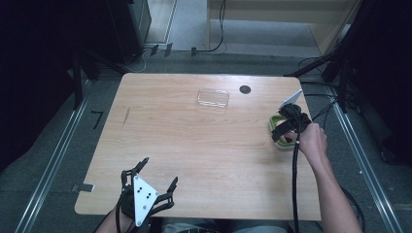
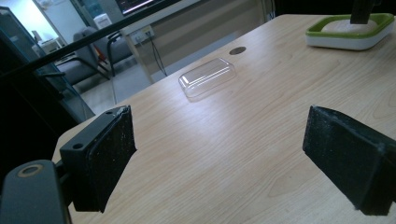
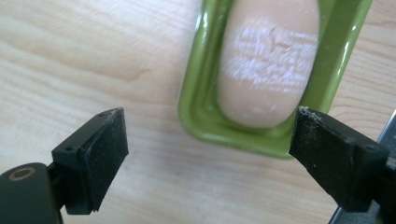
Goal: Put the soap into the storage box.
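A pale, oblong soap (image 3: pixel 268 60), whitened on top, was seen lying in a green dish (image 3: pixel 198 112) at the table's (image 1: pixel 194 145) right edge. The right gripper's (image 3: pixel 208 154) jaws were held apart above it, nothing between them. The left gripper's (image 2: pixel 219 154) jaws were likewise apart.

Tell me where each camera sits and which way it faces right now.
High view: above the near edge, looking forward and down on the table; both forearms, left gripper, right gripper.
Left gripper view: low over the table, facing the clear lid; open jaws.
Right gripper view: looking down on the soap in the green dish; open jaws.
Shared: the dish appears in all three.
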Motion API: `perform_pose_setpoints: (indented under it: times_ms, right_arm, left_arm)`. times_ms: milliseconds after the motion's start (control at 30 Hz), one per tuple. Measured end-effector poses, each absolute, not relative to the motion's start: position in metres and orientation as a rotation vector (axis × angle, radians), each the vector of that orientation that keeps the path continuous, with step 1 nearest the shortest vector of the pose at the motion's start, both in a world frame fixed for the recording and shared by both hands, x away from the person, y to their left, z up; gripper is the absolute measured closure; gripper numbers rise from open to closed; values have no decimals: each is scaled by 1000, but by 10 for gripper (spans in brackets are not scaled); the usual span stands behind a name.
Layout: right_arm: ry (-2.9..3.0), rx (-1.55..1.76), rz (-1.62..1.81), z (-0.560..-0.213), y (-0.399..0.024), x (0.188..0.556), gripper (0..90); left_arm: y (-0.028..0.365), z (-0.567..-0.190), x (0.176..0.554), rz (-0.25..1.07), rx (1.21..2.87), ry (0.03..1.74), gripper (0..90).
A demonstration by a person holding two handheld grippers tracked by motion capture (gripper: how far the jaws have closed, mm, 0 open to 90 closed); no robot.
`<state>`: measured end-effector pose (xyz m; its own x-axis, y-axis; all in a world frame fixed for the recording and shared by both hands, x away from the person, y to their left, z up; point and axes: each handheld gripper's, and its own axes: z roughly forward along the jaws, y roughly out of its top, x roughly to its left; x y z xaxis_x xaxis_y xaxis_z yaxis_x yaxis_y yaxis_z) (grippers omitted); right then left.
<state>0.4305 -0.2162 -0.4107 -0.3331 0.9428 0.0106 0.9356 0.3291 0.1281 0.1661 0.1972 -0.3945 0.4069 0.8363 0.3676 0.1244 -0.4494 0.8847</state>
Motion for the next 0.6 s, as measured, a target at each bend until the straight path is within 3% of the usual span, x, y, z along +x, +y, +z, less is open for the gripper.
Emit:
perform_pose_setpoints:
  times_ms: [600]
  right_arm:
    - [2615, 1625, 210, -402, -209, 371, 106]
  left_arm:
    - [195, -394, 168, 1089, 1855, 819, 99]
